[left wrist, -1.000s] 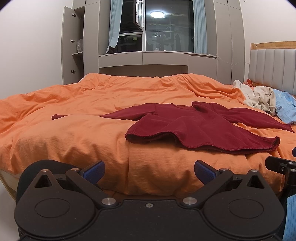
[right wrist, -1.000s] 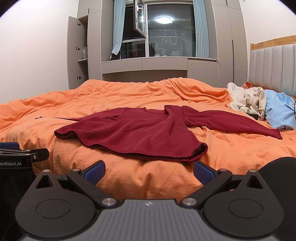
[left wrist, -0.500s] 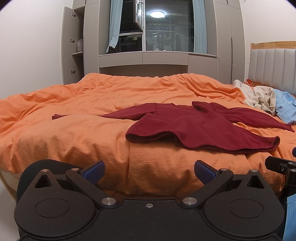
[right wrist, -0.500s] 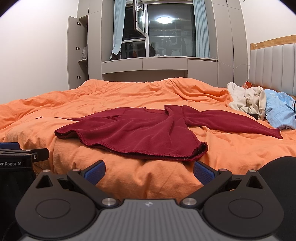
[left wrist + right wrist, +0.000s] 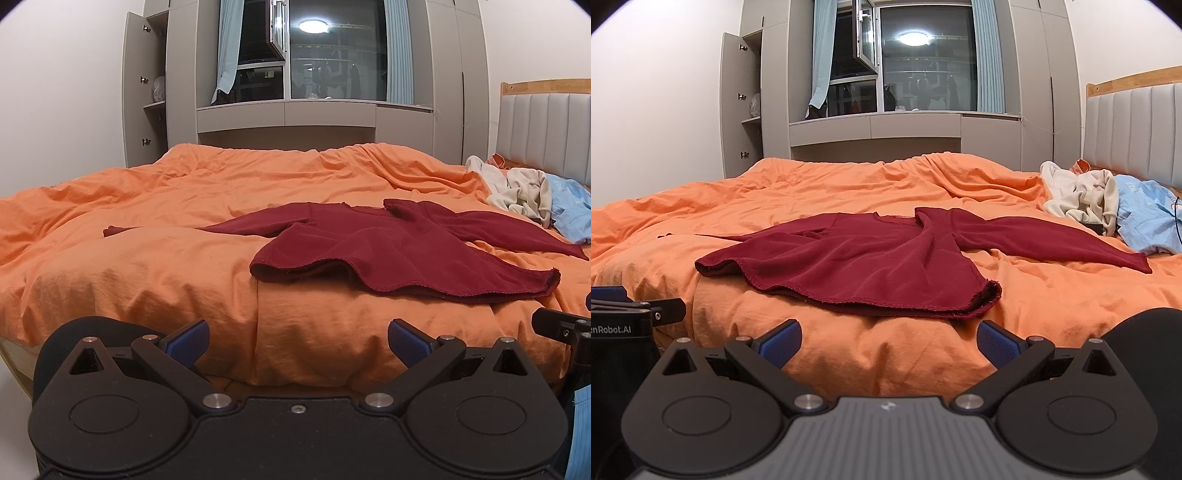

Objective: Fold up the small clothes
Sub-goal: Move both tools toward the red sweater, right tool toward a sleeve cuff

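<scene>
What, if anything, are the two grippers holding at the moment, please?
Nothing is held. The left gripper and right gripper are both open, short of the dark red top lying on the bed.

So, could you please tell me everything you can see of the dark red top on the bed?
The dark red top is a long-sleeved garment of soft, knit-looking cloth, spread out unfolded on the orange duvet, its hem toward the cameras. The hem ripples and lifts slightly off the cover at both corners. One sleeve stretches right toward the cream garment and light blue garment; the other runs left, partly hidden behind a duvet ridge. Only the duvet touches it; both grippers sit short of it, jaws open and empty.
</scene>
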Tool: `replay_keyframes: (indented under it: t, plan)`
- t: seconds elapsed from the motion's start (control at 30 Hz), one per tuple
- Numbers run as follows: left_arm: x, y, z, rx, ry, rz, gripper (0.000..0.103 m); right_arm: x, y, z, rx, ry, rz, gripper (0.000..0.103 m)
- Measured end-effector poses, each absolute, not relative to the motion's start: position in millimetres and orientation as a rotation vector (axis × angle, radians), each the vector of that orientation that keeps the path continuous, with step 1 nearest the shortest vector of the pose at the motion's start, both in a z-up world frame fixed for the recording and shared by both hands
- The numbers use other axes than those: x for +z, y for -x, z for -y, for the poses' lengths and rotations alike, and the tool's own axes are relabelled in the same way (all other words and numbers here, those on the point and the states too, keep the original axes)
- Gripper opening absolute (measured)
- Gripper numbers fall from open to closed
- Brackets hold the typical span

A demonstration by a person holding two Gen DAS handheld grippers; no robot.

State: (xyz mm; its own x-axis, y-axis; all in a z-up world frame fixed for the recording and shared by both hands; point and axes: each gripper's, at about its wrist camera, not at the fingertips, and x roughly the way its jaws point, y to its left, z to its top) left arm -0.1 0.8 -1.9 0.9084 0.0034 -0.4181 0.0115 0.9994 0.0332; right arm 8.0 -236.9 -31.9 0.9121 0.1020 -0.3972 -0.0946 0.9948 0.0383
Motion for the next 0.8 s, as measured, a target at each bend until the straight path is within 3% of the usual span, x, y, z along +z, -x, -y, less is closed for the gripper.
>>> replay_keyframes:
  t: [0.4, 0.8]
  plan:
    - [15.3, -26.6, 2.4, -0.059, -0.03, -0.452, 0.103, -13.0, -45.1, 258.9, 0.092, -0.11, -0.481, 0.103]
    - [56.9, -141.3, 38.8, -0.109, -0.066, -0.471, 0.103, 12.3, -125.2, 311.9, 0.002, -0.092, -0.464, 0.103]
